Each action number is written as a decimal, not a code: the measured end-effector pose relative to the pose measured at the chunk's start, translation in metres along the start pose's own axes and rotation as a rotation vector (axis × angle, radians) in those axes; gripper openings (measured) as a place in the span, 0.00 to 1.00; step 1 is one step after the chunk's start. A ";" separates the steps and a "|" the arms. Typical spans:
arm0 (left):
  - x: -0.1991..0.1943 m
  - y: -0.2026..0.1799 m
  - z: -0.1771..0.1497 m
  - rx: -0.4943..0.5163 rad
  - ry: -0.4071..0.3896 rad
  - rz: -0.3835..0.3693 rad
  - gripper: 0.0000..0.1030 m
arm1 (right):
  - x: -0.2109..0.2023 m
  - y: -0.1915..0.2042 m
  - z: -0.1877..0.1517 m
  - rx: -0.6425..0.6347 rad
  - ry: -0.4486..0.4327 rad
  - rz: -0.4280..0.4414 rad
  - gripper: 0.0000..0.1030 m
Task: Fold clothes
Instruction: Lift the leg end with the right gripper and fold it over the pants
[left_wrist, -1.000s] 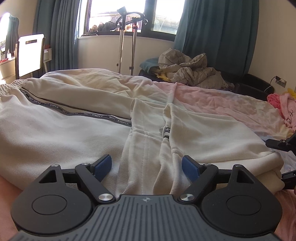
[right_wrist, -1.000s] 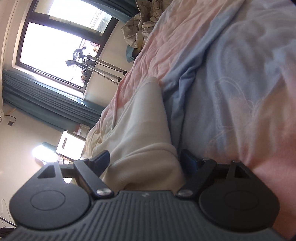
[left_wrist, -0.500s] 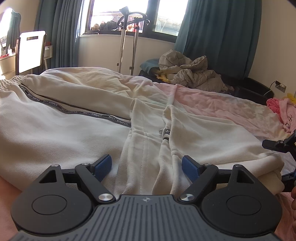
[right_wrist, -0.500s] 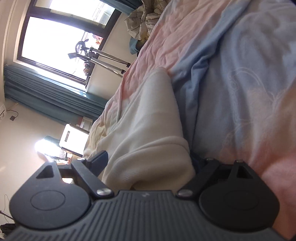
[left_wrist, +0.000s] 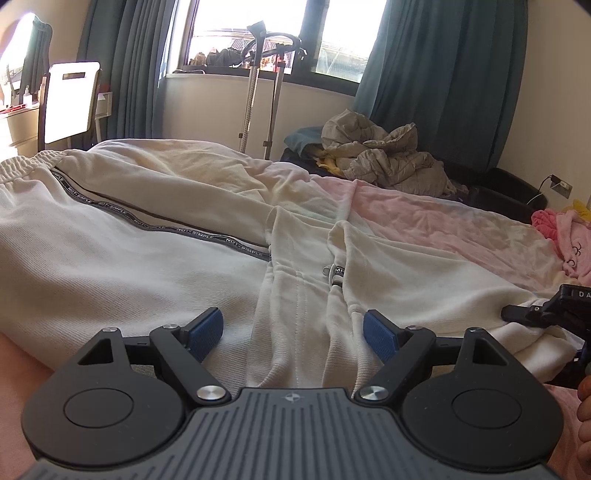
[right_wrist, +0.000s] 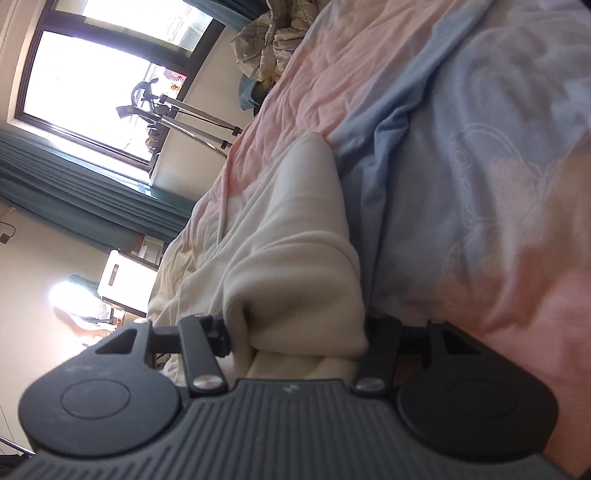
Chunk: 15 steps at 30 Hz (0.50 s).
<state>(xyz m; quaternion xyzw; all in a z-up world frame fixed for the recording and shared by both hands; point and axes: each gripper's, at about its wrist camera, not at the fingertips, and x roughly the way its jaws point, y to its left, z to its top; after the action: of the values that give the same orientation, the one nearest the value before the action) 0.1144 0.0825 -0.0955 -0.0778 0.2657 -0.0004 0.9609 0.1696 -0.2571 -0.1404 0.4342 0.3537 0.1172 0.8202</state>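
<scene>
While the pink and blue bedsheet (right_wrist: 461, 184) is spreading out under everything, I am looking across the cream garment (left_wrist: 110, 266) that is lying over most of the bed, its elastic waistband at the far left of the left wrist view and its printed grey tape (left_wrist: 166, 227) running diagonally toward the middle. Behind the bed, teal curtains (left_wrist: 443, 85) are framing the bright window (left_wrist: 229, 33), a metal stand (left_wrist: 258, 92) is rising in front of the sill, and a crumpled beige quilt (left_wrist: 384, 158) is sitting in a heap against the wall. A pink plush toy (left_wrist: 569, 236) is lying at the right edge.

I am holding my left gripper (left_wrist: 293, 334) wide apart over the garment's ribbed centre strip, its blue pads (left_wrist: 207, 332) flanking the folds without pinching them; a small zipper pull (left_wrist: 334, 273) is lying just ahead of it.

I am squeezing my right gripper (right_wrist: 295, 332) around a thick, rolled-up edge of the same cream cloth (right_wrist: 295, 280), which is bulging between its fingers at the garment's right-hand end, right beside the blue part of the sheet. From the left wrist view, the tip of that gripper (left_wrist: 543, 314) is showing at that edge.
</scene>
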 end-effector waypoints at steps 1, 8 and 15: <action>-0.003 0.001 0.001 -0.004 -0.007 0.003 0.83 | -0.003 0.009 -0.001 -0.038 -0.017 -0.020 0.43; -0.037 0.007 0.003 -0.004 -0.107 0.052 0.83 | -0.032 0.052 0.000 -0.180 -0.094 -0.063 0.33; -0.029 -0.024 0.008 0.133 -0.075 0.156 0.83 | -0.080 0.078 0.016 -0.299 -0.164 -0.051 0.32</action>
<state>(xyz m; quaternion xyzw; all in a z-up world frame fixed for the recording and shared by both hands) 0.0945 0.0607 -0.0705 0.0069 0.2341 0.0597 0.9703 0.1315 -0.2605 -0.0347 0.3065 0.2751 0.1120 0.9043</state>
